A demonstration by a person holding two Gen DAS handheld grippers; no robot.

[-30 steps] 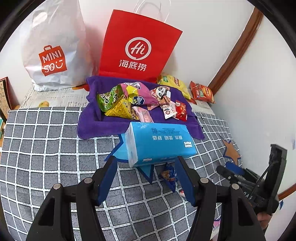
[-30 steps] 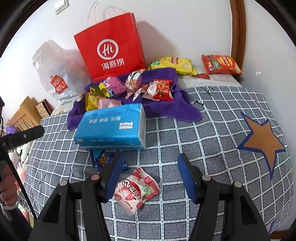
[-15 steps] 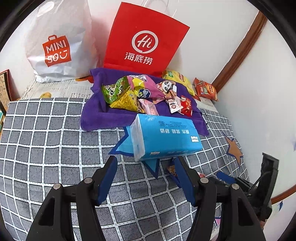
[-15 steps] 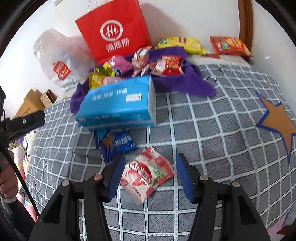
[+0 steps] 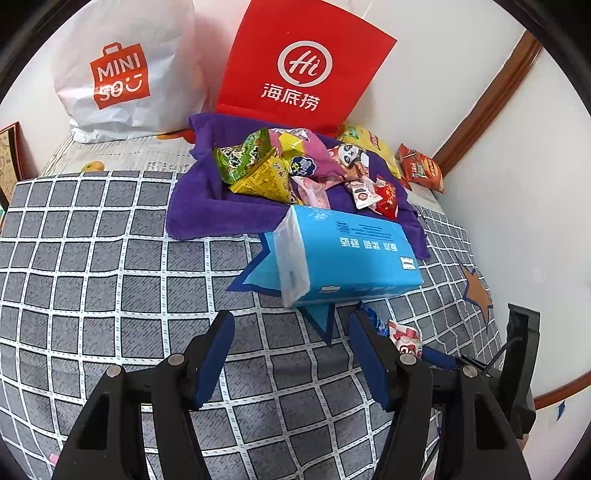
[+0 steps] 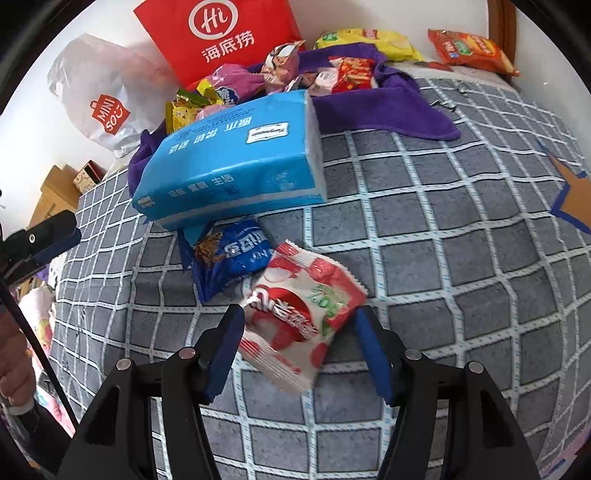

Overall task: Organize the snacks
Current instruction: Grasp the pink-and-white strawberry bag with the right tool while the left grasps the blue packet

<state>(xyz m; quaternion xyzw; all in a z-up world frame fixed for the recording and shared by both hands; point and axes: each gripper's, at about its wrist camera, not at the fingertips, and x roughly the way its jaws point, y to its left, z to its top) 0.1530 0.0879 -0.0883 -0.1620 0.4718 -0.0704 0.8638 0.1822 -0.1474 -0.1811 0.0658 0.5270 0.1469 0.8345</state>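
Two open fingers are bracketing the red-and-white snack packet (image 6: 301, 314).
Right gripper (image 6: 297, 345) is nearest; packet's long axis is lying diagonally between them.

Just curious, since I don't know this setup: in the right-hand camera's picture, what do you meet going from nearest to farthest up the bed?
Right gripper → red-and-white snack packet → blue snack packet → blue tissue pack → purple cloth with snacks → red Haidilao paper bag.
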